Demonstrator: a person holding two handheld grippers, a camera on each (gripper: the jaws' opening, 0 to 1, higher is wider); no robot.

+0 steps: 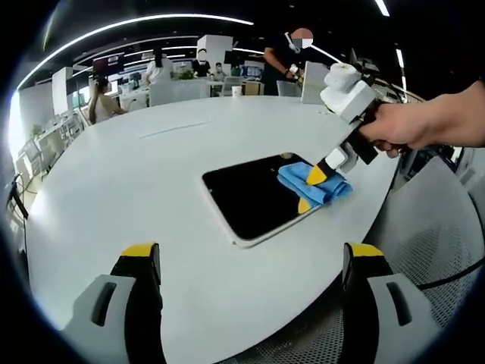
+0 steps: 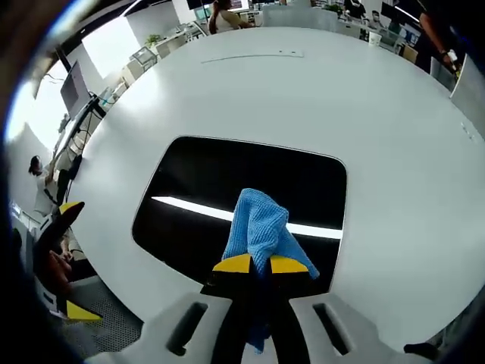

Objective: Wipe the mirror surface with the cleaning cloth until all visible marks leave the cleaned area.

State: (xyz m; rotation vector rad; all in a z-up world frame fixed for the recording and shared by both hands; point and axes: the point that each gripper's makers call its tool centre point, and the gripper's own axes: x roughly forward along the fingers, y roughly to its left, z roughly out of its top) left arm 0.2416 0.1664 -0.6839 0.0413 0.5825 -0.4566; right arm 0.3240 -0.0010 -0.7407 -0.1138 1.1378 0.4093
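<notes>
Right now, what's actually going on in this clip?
A person holding a gripper in each hand is wiping a dark mirror that lies flat on a white table. The right gripper has its jaws shut on a blue cleaning cloth and presses it onto the mirror near one edge. The left gripper hangs back over the table with jaws wide apart, holding nothing. I can't make out any marks on the glass; it reflects a ceiling light strip.

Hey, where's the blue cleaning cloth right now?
The blue cleaning cloth is pinched in the right gripper, resting on the near edge of the mirror. In the left gripper view it sits at the mirror's right end.
</notes>
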